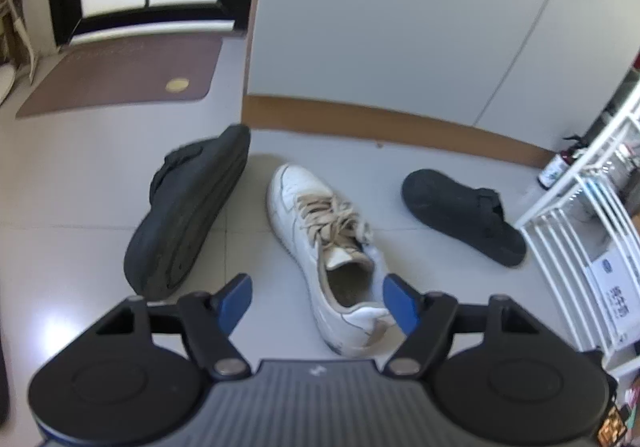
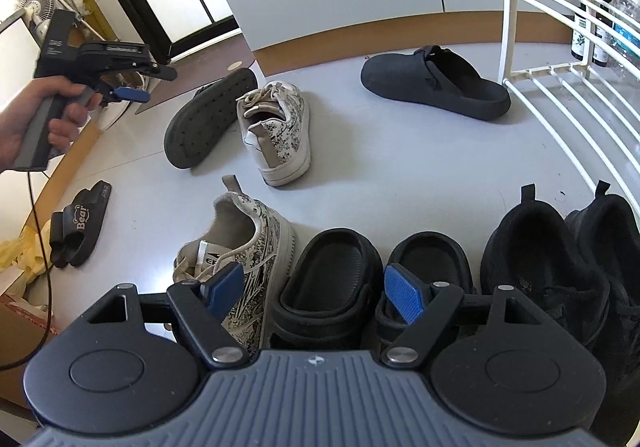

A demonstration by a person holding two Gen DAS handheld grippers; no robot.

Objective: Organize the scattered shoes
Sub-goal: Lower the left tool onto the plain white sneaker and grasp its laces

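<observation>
Showing a partly ordered floor: directly beneath the right gripper [image 2: 316,293], whose blue pads stand wide apart and hold nothing, a row of shoes lies side by side, namely two black sneakers [image 2: 560,259] to its right, a pair of black slides [image 2: 332,275] between its fingers, and one patterned sneaker [image 2: 244,247] at its left finger. Ahead of both tools, loose items lie well apart: a black clog on its side [image 1: 184,215] with the sole showing, ahead and left of the left gripper [image 1: 316,301]; an upright black clog [image 1: 460,215] ahead and right, near the white wire rack [image 1: 580,207]; and the second patterned sneaker [image 1: 320,239], just ahead. A black "Bear" slide [image 2: 78,225] lies far left. The left gripper is likewise fully spread and empty, heel of the sneaker nearest. By this evidence, five shoes are aligned and four lie scattered.
</observation>
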